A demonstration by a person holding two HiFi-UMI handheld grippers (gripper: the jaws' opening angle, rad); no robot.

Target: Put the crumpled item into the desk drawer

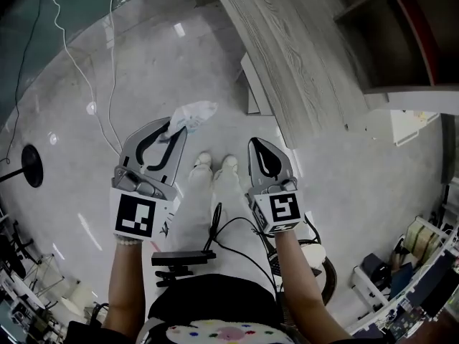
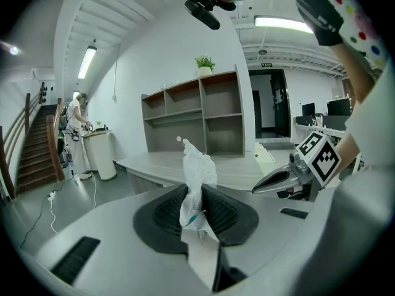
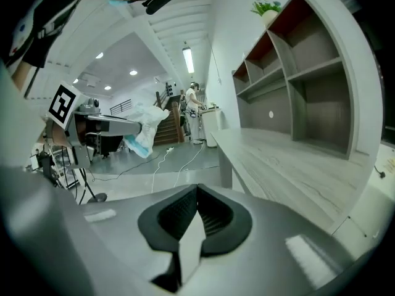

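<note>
No readable text, coded square markers [image 1: 135, 216] on left hand-held gripper [image 1: 175, 130], right hand-held gripper [image 1: 257, 145]

Your desk [image 1: 287, 63] shows pale grey wood grain, matt. The floor [image 1: 72, 192] under you is polished and glossy, catching lamp glints. The crumpled item [image 2: 197, 165] looks thin, white and crinkly. Your left gripper [image 2: 195, 193] has a smooth grey shell and ribbed black pads [image 2: 168, 210].

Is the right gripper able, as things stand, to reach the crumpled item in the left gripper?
Probably yes: nothing stands between the right gripper, shut and empty, and the crumpled item clamped in the left gripper beside it.
</note>
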